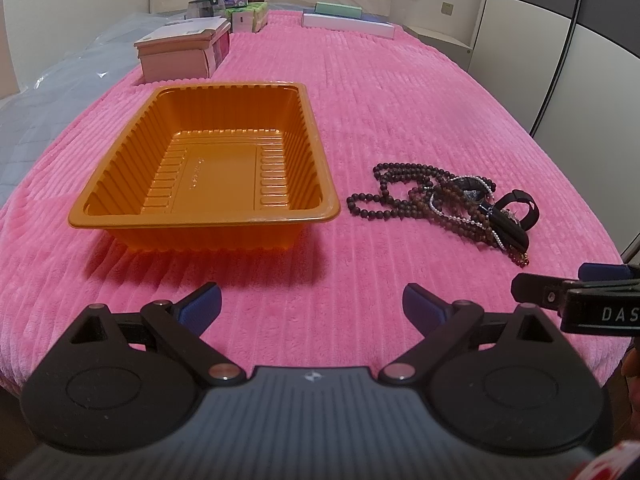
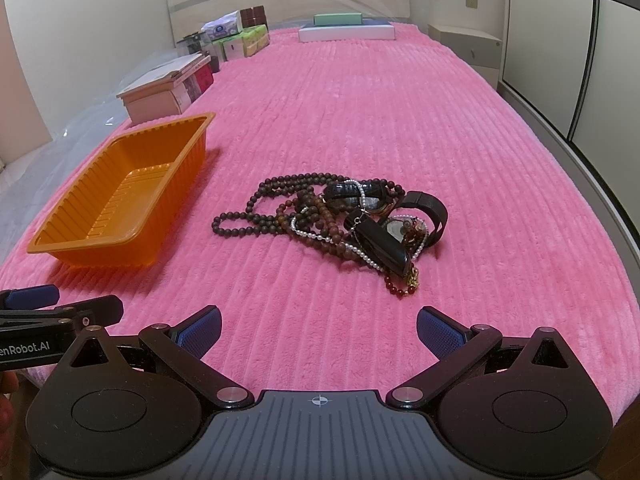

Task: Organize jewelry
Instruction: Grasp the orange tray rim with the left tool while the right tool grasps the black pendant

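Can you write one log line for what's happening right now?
left hand-held gripper open | right hand-held gripper open | jewelry pile on blanket | orange tray empty

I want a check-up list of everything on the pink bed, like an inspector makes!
Surface: pink ribbed blanket, plastic sheet along its left edge.
Job's things: orange tray holds nothing; jewelry pile lies tangled to its right: dark bead strands, pearl strand, black bands.
Clutter: pink box, tissue packs, white and green boxes at the far end.
Grippers: left gripper and right gripper open, holding nothing, above the near edge.
Cables: nothing seen.
Surroundings: headboard, nightstand, wardrobe doors on the right.
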### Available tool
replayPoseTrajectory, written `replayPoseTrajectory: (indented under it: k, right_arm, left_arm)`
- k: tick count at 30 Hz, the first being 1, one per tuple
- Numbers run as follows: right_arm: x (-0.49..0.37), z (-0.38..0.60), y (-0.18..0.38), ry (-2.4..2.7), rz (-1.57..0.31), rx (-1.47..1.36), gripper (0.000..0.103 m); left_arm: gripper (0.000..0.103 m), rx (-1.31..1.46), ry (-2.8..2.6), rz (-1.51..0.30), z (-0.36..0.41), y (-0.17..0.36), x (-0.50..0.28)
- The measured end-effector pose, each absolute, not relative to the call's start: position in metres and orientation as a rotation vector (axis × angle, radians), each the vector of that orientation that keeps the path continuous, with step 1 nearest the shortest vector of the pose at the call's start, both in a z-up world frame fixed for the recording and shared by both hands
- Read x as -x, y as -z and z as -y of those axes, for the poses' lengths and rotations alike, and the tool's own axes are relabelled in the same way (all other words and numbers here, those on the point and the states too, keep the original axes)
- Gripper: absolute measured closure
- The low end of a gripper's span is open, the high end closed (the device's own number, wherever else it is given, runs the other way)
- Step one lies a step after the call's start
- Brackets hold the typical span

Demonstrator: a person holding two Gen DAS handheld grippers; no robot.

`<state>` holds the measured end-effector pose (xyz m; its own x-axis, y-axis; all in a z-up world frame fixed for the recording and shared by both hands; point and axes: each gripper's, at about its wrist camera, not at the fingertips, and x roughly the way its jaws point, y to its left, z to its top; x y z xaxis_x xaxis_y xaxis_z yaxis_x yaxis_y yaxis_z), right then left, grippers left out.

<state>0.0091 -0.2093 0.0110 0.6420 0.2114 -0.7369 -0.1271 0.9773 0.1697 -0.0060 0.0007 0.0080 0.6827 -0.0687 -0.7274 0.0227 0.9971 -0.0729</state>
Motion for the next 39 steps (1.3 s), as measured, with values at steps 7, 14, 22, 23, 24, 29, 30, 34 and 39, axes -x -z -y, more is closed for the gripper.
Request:
replayPoseTrajectory:
  k: [7,14,22,23,24,29,30,34,39]
  right_arm:
    - [-0.008,0.211,-0.01,-0.187,-0.839,-0.12,0.0]
    - [-0.013,0.208,-0.007,-0.194,-0.842,-0.116,0.0]
    - [-0.021,0.199,-0.004,-0.197,-0.86,-0.082,0.0]
    - [-0.023,0.198,-0.003,-0.196,-0.865,-0.079,0.0]
    - [-0.024,0.197,-0.002,-0.196,-0.868,-0.075,0.0]
    - [-0.029,0.19,0.002,-0.202,-0.884,-0.051,0.0]
    - [-0.03,0.189,0.003,-0.201,-0.889,-0.047,0.0]
    - [-0.037,0.186,0.007,-0.202,-0.9,-0.045,0.0]
    - [-0.04,0.18,0.008,-0.216,-0.901,-0.038,0.0]
  left_arm:
    - [0.008,0.188,0.012,-0.729,-0.037,-0.023,0.01]
    - [0.011,0.237,-0.115,-0.653,-0.113,-0.035,0.0]
    - [0.034,0.315,-0.128,-0.7,-0.179,-0.008,-0.036]
    - [0.039,0.331,-0.114,-0.71,-0.183,-0.004,-0.041]
    - [0.042,0.341,-0.098,-0.715,-0.187,0.001,-0.046]
    - [0.062,0.388,-0.067,-0.737,-0.197,0.02,-0.06]
    - [0.067,0.392,-0.063,-0.743,-0.197,0.023,-0.062]
    - [0.075,0.406,-0.049,-0.761,-0.199,0.03,-0.068]
    - [0.086,0.42,-0.028,-0.789,-0.201,0.035,-0.076]
